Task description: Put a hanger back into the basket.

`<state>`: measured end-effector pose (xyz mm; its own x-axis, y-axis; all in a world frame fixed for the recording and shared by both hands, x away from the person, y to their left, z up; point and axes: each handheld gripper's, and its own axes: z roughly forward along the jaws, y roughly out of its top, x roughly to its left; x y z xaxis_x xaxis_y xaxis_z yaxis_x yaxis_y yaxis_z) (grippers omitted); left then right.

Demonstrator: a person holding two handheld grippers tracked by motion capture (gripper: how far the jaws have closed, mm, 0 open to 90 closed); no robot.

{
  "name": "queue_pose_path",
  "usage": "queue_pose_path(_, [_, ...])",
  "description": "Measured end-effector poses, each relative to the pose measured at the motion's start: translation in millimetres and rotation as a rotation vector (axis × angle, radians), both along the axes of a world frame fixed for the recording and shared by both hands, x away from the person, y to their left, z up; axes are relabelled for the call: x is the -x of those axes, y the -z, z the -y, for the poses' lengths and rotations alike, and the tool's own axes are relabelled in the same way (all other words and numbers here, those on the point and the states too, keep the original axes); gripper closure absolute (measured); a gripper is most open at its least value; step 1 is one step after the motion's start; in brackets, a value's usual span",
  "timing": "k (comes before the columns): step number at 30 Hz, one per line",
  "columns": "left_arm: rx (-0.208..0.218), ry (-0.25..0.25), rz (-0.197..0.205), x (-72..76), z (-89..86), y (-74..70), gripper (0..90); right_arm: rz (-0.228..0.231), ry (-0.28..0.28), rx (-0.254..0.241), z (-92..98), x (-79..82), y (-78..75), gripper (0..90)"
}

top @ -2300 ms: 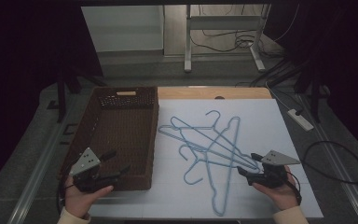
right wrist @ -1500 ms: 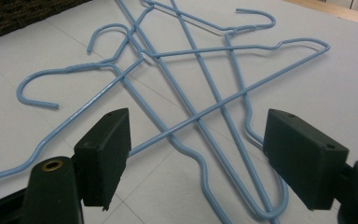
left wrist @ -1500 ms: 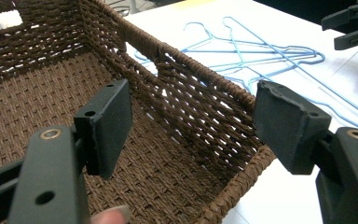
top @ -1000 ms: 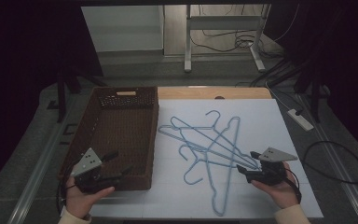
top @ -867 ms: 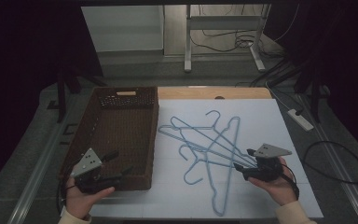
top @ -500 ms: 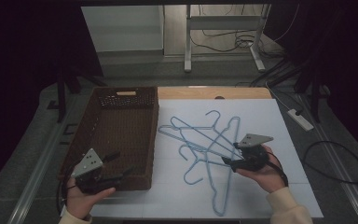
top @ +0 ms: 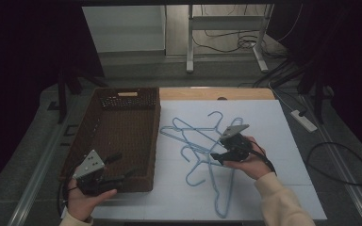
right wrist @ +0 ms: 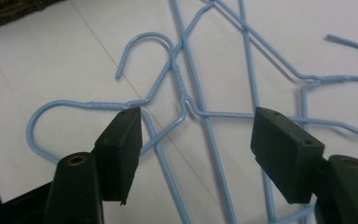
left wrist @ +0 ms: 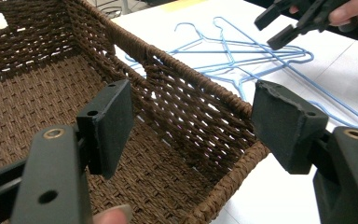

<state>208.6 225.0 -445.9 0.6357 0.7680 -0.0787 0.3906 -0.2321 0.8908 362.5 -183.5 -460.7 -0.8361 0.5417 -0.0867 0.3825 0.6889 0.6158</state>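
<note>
A tangle of blue wire hangers (top: 194, 133) lies on the white table (top: 283, 141), right of a brown wicker basket (top: 122, 127) with nothing in it. My right gripper (top: 217, 157) hovers low over the pile's middle, pointing left. In the right gripper view, the right gripper (right wrist: 200, 149) is open, straddling hanger necks and hooks (right wrist: 179, 79) without touching them. My left gripper (top: 122, 165) rests at the basket's near right corner. In the left gripper view, the left gripper (left wrist: 196, 126) is open, facing the basket wall (left wrist: 191, 107), with hangers (left wrist: 242, 52) and the right gripper (left wrist: 298, 23) beyond.
A wooden strip (top: 217, 93) runs along the table's far edge. Right of the table, a power strip (top: 304, 120) and a looped black cable (top: 339, 165) lie on the floor. Metal desk legs (top: 189, 42) stand at the back.
My right gripper has moved left and forward from the table's right side to over the middle of the hanger pile. The left gripper has stayed put.
</note>
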Motion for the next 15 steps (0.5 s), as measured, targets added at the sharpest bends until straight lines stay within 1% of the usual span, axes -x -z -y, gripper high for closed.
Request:
queue_pose_path(1, [0.0, 0.0, -0.002, 0.0, -0.1, -0.1, 29.4, -0.011, -0.012, 0.026, -7.6, -5.4, 2.5, 35.8])
queue_pose_path(5, [-0.002, 0.003, -0.001, 0.1, 0.0, -0.3, 29.4, -0.042, -0.03, 0.056, -18.2, -15.3, 6.6, 38.4])
queue_pose_path(6, [-0.002, 0.003, -0.001, 0.1, 0.0, -0.3, 29.4, -0.042, -0.03, 0.056, -18.2, -15.3, 6.6, 38.4])
queue_pose_path(7, [-0.001, 0.004, -0.001, 0.1, -0.1, -0.3, 29.4, -0.057, -0.038, 0.072, -23.0, -19.6, 8.6, 39.8])
queue_pose_path(9, [-0.002, 0.003, 0.0, 0.0, -0.2, -0.2, 29.4, -0.061, -0.044, 0.079, -25.4, -21.7, 9.9, 40.6])
queue_pose_path(10, [-0.002, 0.003, -0.001, -0.1, -0.2, 0.0, 29.4, -0.065, -0.056, 0.099, -31.0, -26.5, 12.6, 41.8])
queue_pose_path(12, [-0.003, 0.003, -0.001, -0.3, -0.2, 0.1, 29.4, -0.068, -0.063, 0.115, -34.9, -29.6, 14.0, 43.2])
queue_pose_path(14, [-0.003, 0.004, -0.001, -0.3, -0.2, 0.1, 29.3, -0.074, -0.067, 0.122, -37.7, -31.6, 14.8, 43.9])
queue_pose_path(15, [-0.003, 0.006, -0.001, -0.4, 0.0, 0.2, 29.3, -0.077, -0.086, 0.134, -43.9, -35.6, 16.9, 45.9])
